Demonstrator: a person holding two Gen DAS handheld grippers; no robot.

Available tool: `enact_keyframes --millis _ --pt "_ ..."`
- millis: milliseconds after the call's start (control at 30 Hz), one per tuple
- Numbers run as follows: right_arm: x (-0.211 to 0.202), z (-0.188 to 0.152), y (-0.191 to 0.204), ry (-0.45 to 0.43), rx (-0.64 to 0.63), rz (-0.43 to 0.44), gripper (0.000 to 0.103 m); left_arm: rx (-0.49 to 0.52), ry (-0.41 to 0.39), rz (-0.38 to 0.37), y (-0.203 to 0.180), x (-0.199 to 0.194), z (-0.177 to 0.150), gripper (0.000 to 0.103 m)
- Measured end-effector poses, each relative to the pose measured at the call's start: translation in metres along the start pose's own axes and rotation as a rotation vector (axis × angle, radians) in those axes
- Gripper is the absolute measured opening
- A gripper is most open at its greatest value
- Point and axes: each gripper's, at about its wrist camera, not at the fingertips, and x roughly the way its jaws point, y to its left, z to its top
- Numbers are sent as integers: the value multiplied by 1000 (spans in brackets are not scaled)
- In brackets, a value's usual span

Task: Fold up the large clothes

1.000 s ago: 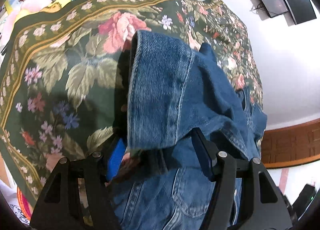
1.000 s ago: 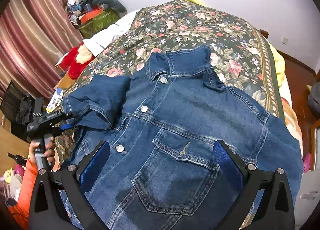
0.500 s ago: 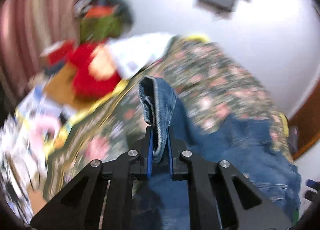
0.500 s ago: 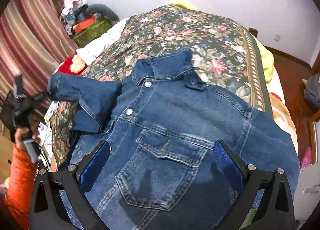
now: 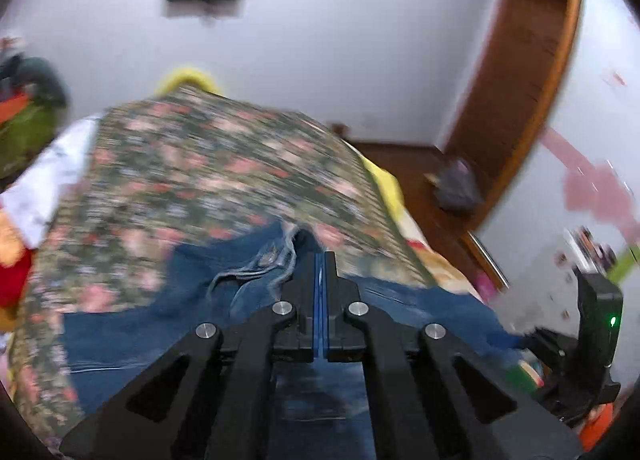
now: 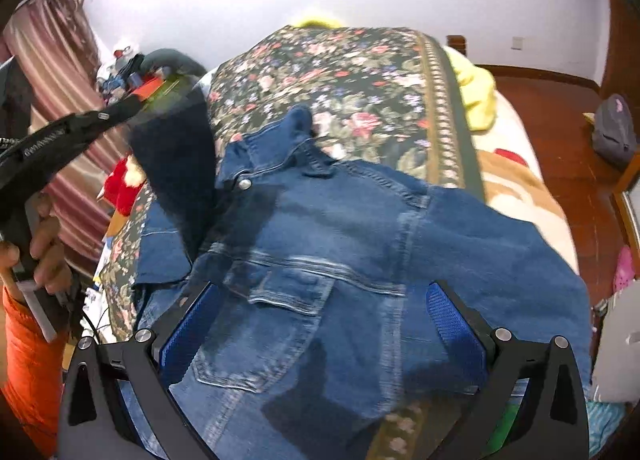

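Blue denim jacket point(image 6: 340, 244) is being spread front-up across the dark floral bedspread point(image 6: 360, 71); its dark sleeve point(image 6: 176, 163) is being held up by the left gripper point(image 5: 320, 260), jaws fully closed; the right gripper point(image 6: 320, 320), jaws wide and empty, is being hovered above the chest pocket point(image 6: 280, 320).

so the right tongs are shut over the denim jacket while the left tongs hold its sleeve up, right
Not quite. The right tongs are open, with their pads wide apart over the denim jacket and gripping nothing, as the right wrist view shows. The left tongs do hold its sleeve up.
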Motion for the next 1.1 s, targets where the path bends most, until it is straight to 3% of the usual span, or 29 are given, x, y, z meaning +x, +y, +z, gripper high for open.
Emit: enact_keyframes --millis 167,300,433,500,700,833,933,1100 --pt "-6 -2 -17 0 29 -19 103 136 121 -65 -54 42 -23 0" --pt "-2 -2 -24 6 39 -19 103 152 130 -40 -47 40 -31 2" --pt "12 8 -22 20 55 23 103 91 109 44 12 11 -28 19" --pt "23 15 -18 36 72 53 103 48 114 95 42 4 -31 35" --pt "69 45 -1 87 118 120 102 -102 207 296 161 -5 -69 42" --pt "109 67 6 150 129 119 92 -195 280 328 214 -1 -106 44" --pt "140 78 8 222 148 124 78 -237 337 345 237 9 -134 44" --pt "186 88 9 287 155 75 66 -260 369 301 247 19 -164 47"
